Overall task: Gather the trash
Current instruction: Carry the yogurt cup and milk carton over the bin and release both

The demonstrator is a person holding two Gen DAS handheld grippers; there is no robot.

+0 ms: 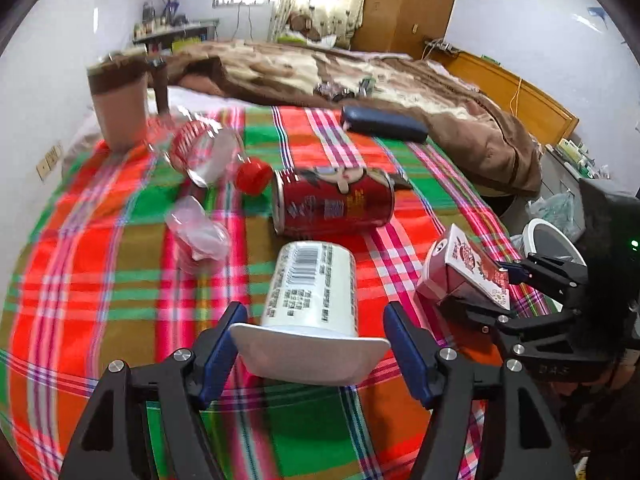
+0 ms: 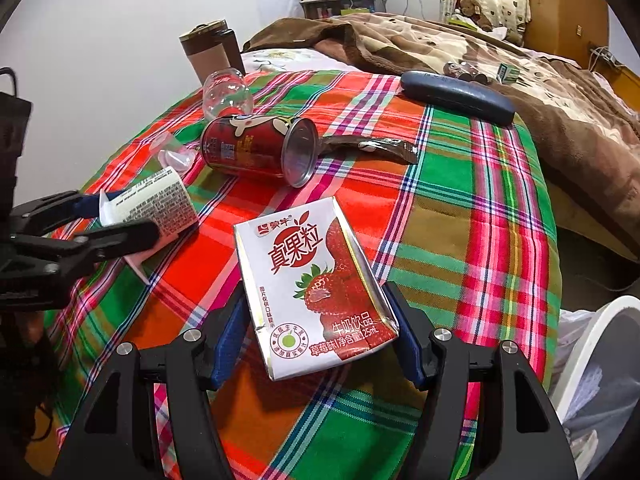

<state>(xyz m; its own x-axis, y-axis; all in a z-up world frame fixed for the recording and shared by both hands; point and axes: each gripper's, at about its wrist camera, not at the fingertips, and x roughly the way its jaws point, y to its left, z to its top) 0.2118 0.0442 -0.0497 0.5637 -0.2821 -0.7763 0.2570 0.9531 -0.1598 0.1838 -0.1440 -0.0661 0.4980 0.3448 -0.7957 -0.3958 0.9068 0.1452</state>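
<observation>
Crumpled glossy milk carton (image 2: pixel 316 288), boxy

White plastic yogurt cups (image 1: pixel 312 284): one
Red metal cans (image 1: pixel 334 202): one
Strawberry milk cartons (image 2: pixel 316 288): one
Clear plastic bottles (image 1: pixel 204 152): one
Brown tumblers (image 1: pixel 118 104): one
Dark blue cases (image 1: pixel 382 124): one

Left gripper (image 1: pixel 314 344) angles steeply downward, blue pads (image 1: pixel 218 350) spread wide with visible gaps either side of what sits between them, nothing pressed. Off to its right, the right gripper (image 2: pixel 320 336) tilts down at much the same pitch, its blue pads (image 2: pixel 406 340) squeezed flat against the two sides of the carton it carries. Both tools sit side by side, close together.
</observation>
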